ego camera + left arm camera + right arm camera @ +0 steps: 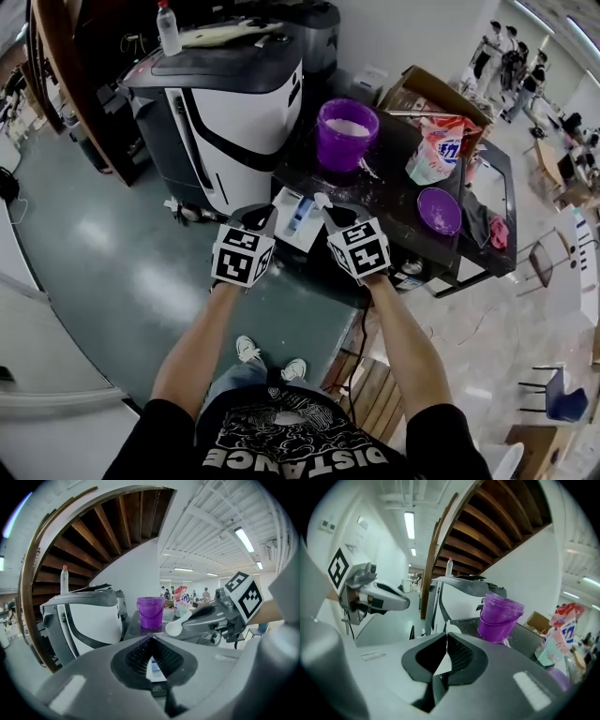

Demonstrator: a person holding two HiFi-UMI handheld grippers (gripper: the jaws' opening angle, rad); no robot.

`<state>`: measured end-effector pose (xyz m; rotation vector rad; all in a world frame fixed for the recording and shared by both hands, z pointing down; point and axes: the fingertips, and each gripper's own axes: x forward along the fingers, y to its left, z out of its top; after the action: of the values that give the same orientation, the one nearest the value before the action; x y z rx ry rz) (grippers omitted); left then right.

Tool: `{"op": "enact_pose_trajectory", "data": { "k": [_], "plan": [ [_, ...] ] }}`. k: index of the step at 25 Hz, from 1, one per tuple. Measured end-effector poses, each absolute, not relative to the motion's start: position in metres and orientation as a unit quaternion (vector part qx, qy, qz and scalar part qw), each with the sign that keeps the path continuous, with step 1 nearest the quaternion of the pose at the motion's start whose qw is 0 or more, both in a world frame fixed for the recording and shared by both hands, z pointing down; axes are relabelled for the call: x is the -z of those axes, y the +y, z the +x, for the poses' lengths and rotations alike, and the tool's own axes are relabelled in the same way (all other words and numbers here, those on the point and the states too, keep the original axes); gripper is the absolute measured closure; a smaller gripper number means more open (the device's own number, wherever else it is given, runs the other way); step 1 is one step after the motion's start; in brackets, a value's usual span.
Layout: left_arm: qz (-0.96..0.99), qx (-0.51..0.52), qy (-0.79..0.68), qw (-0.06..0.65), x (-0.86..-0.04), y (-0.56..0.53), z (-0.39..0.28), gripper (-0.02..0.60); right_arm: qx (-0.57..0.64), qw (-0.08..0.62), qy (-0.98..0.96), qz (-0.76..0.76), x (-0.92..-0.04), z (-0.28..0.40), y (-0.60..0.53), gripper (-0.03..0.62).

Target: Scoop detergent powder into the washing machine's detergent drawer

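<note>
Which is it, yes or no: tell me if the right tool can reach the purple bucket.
Probably yes. The purple bucket stands open-topped just ahead of the right tool, which grips a white scoop; nothing visible lies between them.

Dark rectangular tabletop (394, 192), dusted here and there with spilled white powder. At its left end, upright, a translucent purple plastic bucket (346, 134) with white powder inside. Just right of that, a pink, white and blue detergent bag (436, 150), standing up. Nearer the front edge, apart from both, a round purple plastic lid (439, 210) lying flat. At the right end, a crumpled pink cloth (498, 232). Left of the table, glossy grey-green floor (122, 272), bearing a black-and-white washing machine (230, 112) just beside the table's left end; on the machine's flat top, a clear plastic bottle with a red cap (168, 28), upright
</note>
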<state>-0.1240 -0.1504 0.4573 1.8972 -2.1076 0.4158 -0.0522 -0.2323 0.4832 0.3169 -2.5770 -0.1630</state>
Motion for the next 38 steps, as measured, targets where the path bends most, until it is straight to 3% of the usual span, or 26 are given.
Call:
{"op": "enact_pose_trajectory", "data": {
  "k": [20,38],
  "plan": [
    [0.706,-0.127,-0.689,0.104,-0.405,-0.134,-0.143,0.581,-0.022,0.146,-0.948,0.283,-0.395,-0.002,-0.222,0.557],
    [0.721,-0.116,-0.677,0.094,-0.392,-0.138,-0.132,0.581,-0.022,0.123,-0.938,0.322,-0.382,0.018,-0.210,0.557]
  ]
}}
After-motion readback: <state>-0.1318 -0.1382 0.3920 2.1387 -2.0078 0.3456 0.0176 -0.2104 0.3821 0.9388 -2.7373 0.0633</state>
